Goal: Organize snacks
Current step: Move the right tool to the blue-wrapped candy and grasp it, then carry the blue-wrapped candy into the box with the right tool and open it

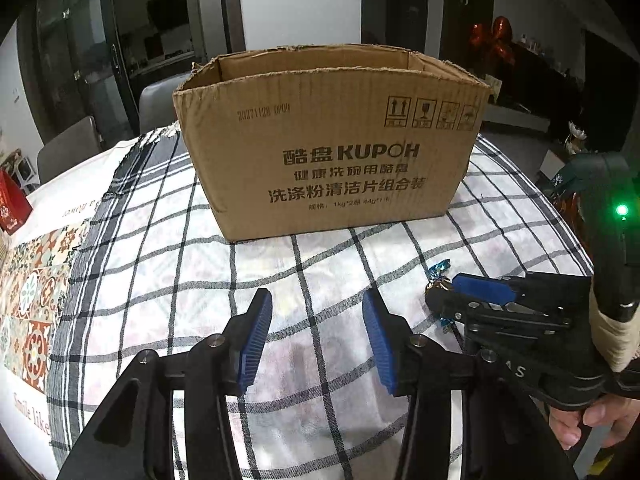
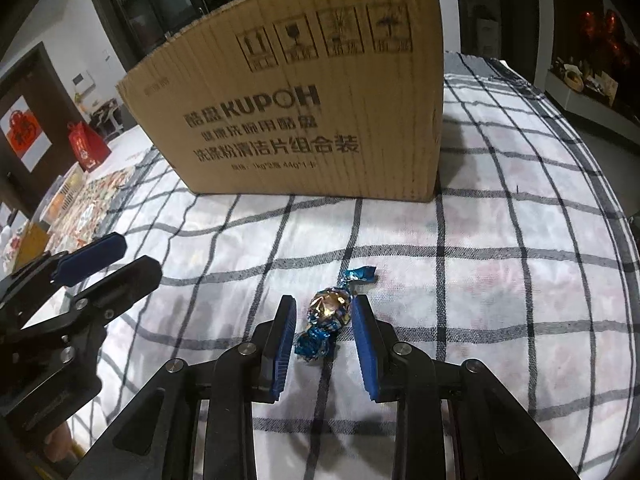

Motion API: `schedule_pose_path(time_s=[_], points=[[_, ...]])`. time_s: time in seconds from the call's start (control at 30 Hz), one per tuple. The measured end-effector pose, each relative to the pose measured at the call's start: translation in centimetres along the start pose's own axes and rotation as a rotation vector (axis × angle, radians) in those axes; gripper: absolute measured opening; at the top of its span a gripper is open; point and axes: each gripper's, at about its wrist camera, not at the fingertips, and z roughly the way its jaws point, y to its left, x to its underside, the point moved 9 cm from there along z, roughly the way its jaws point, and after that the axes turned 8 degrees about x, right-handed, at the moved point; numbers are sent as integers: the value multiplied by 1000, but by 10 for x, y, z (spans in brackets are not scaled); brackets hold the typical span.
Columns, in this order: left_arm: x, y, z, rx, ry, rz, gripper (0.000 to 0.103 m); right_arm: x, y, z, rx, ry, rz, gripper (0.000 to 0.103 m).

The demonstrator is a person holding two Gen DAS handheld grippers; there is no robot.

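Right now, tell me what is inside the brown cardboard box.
In the left wrist view the brown cardboard box stands open-topped, and only bare inner walls near its rim show. Its front wall hides the floor and any contents. The right wrist view shows just its outside.

Overhead room light falls evenly on the checked cloth [image 1: 320, 272], which looks bright, almost washed out at its middle in both views. The room behind is dim, dark at the corners where the fisheye lens vignettes to black. Straight lines bow hard: the cardboard box [image 2: 304, 112] bulges and the cloth's grid curves toward the edges. The box throws a soft shadow on its right side in the right wrist view. Its print is slightly smeared there, sharper in the left wrist view. A green indicator light [image 1: 621, 211] glows with a small halo.
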Motion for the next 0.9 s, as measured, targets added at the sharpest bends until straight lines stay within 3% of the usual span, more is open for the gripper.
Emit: schedule_pose_path(time_s=[0.57, 0.9], points=[[-2, 0, -4, 1, -2, -14, 47, -4, 2, -14, 14, -38, -24, 26], [-22, 2, -34, -4, -85, -20, 47, -28, 9, -57, -5, -138, -32, 26]])
